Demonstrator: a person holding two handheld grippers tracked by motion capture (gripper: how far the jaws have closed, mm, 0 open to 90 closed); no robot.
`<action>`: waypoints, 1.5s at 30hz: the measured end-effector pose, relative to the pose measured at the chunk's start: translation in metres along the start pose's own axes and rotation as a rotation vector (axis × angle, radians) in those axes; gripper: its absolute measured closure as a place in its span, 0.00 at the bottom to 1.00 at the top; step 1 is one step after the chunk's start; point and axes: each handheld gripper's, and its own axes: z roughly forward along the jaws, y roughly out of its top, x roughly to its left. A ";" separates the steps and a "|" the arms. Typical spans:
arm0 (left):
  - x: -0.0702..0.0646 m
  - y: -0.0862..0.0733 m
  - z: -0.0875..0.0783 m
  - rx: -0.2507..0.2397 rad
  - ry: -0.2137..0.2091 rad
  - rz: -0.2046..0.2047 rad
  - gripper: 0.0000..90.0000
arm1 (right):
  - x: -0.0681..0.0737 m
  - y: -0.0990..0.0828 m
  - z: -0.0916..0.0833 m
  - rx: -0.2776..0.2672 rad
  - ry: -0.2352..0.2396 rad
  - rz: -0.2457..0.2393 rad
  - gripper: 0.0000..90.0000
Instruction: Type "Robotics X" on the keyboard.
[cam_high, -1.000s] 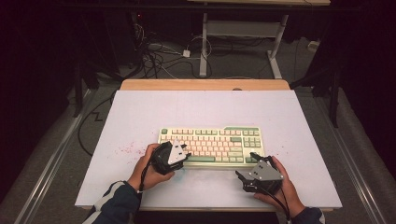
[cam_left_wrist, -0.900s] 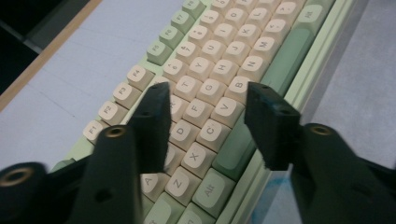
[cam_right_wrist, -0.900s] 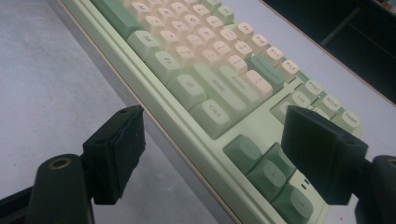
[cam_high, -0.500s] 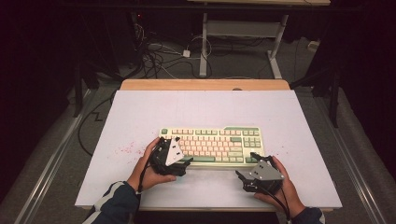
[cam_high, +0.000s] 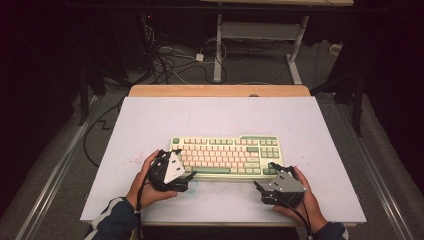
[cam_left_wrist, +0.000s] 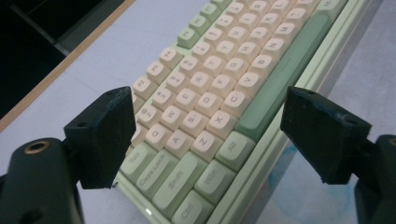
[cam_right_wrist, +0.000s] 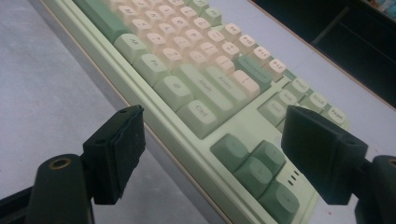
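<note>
A pale green keyboard (cam_high: 225, 155) with cream and green keys lies flat in the near middle of the white table top. My left gripper (cam_high: 188, 177) is at its near left corner, open, with the jaws standing either side of that corner. In the left gripper view the left gripper (cam_left_wrist: 208, 100) frames the keyboard (cam_left_wrist: 224, 60) around the Z and Alt keys. My right gripper (cam_high: 265, 176) is at the near right corner, also open. Through the right gripper view, the right gripper (cam_right_wrist: 215, 116) straddles the keyboard (cam_right_wrist: 187, 51) front edge by the arrow keys. Neither holds anything.
The white table top (cam_high: 150, 125) has a wooden strip (cam_high: 220, 90) along its far edge. Beyond it, cables (cam_high: 170, 57) lie on the floor by a white desk frame (cam_high: 260, 30). A hand and sleeve (cam_high: 120, 220) come in at the near left.
My left gripper has slid a little left and nearer, from over the keyboard's left end to its near left corner. The right gripper has hardly moved.
</note>
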 end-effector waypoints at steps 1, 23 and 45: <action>0.002 -0.001 -0.002 0.001 0.009 0.003 0.19 | -0.001 0.000 0.000 -0.001 -0.001 0.004 0.25; 0.043 -0.020 -0.031 0.034 0.120 -0.040 0.20 | -0.031 0.023 0.015 0.040 0.089 0.099 0.84; 0.054 -0.020 -0.030 0.053 0.181 -0.057 0.24 | -0.031 0.039 0.049 0.158 0.207 0.068 1.00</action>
